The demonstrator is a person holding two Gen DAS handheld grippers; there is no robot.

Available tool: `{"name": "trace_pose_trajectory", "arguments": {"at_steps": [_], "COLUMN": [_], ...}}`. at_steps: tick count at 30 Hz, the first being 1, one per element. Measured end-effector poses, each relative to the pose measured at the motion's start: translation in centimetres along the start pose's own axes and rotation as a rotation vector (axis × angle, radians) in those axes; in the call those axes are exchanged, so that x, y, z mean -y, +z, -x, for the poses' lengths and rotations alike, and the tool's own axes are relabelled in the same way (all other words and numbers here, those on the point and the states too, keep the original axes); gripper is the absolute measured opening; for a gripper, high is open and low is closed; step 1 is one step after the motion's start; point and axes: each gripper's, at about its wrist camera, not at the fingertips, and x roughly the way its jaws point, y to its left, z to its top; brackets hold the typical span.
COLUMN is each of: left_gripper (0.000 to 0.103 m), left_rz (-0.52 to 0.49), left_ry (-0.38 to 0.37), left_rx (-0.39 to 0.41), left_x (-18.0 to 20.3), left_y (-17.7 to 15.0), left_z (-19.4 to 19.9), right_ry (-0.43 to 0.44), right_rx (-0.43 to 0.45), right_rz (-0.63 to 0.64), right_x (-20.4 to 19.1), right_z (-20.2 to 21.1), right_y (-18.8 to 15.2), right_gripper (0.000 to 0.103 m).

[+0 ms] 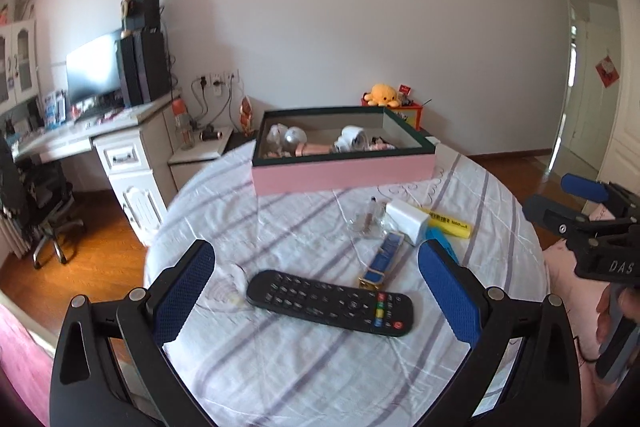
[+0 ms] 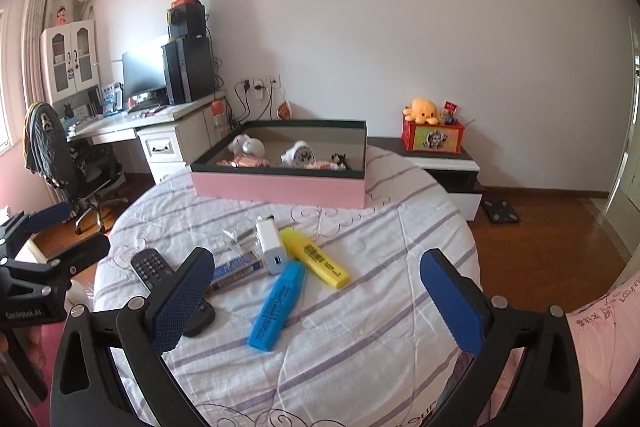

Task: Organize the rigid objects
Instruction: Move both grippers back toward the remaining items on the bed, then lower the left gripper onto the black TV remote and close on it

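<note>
Left gripper (image 1: 316, 293) and right gripper (image 2: 316, 297) fingers spread wide, angled downward

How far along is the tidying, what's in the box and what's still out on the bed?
Done: the pink box already holds several small items, among them a white alarm clock. In hand: nothing; the left gripper and right gripper are both open and empty. Left on the bedspread: the black remote, blue highlighter, yellow highlighter, white charger, a blue-and-gold box and a clear bottle.
</note>
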Motion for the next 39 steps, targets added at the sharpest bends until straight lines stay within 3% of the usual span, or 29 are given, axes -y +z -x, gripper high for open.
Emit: {"name": "trace_pose_trajectory", "arguments": {"at_steps": [7,14,29,34,39], "left_gripper": [0.103,0.103,0.103,0.103,0.103], "left_rz": [-0.018,-0.079,0.052,0.079,0.059], "left_ry": [-0.019,0.02,0.135,0.043,0.084], "left_rx": [-0.135,-0.24,-0.277,-0.264,-0.291], "left_x": [3.0,4.9,-3.0,-1.8,-0.2], "left_y": [-2.8,-4.9,-6.4,-5.6,-5.2], "left_z": [-3.8,-7.1,-5.6,-6.5,-9.3], "right_ry": [0.006,0.006,0.047,0.053,0.046], "right_rx": [-0.06,-0.096,-0.124,-0.134,-0.141], "right_rz": [-0.035,-0.059,-0.041,-0.033,-0.036], "right_x": [1.5,2.6,0.8,0.6,1.1], "right_z": [-1.8,-2.7,-4.8,-5.3,-5.3], "right_y": [-1.5,-2.3,-2.4,-2.4,-2.6], "right_gripper": [0.103,0.103,0.103,0.103,0.103]}}
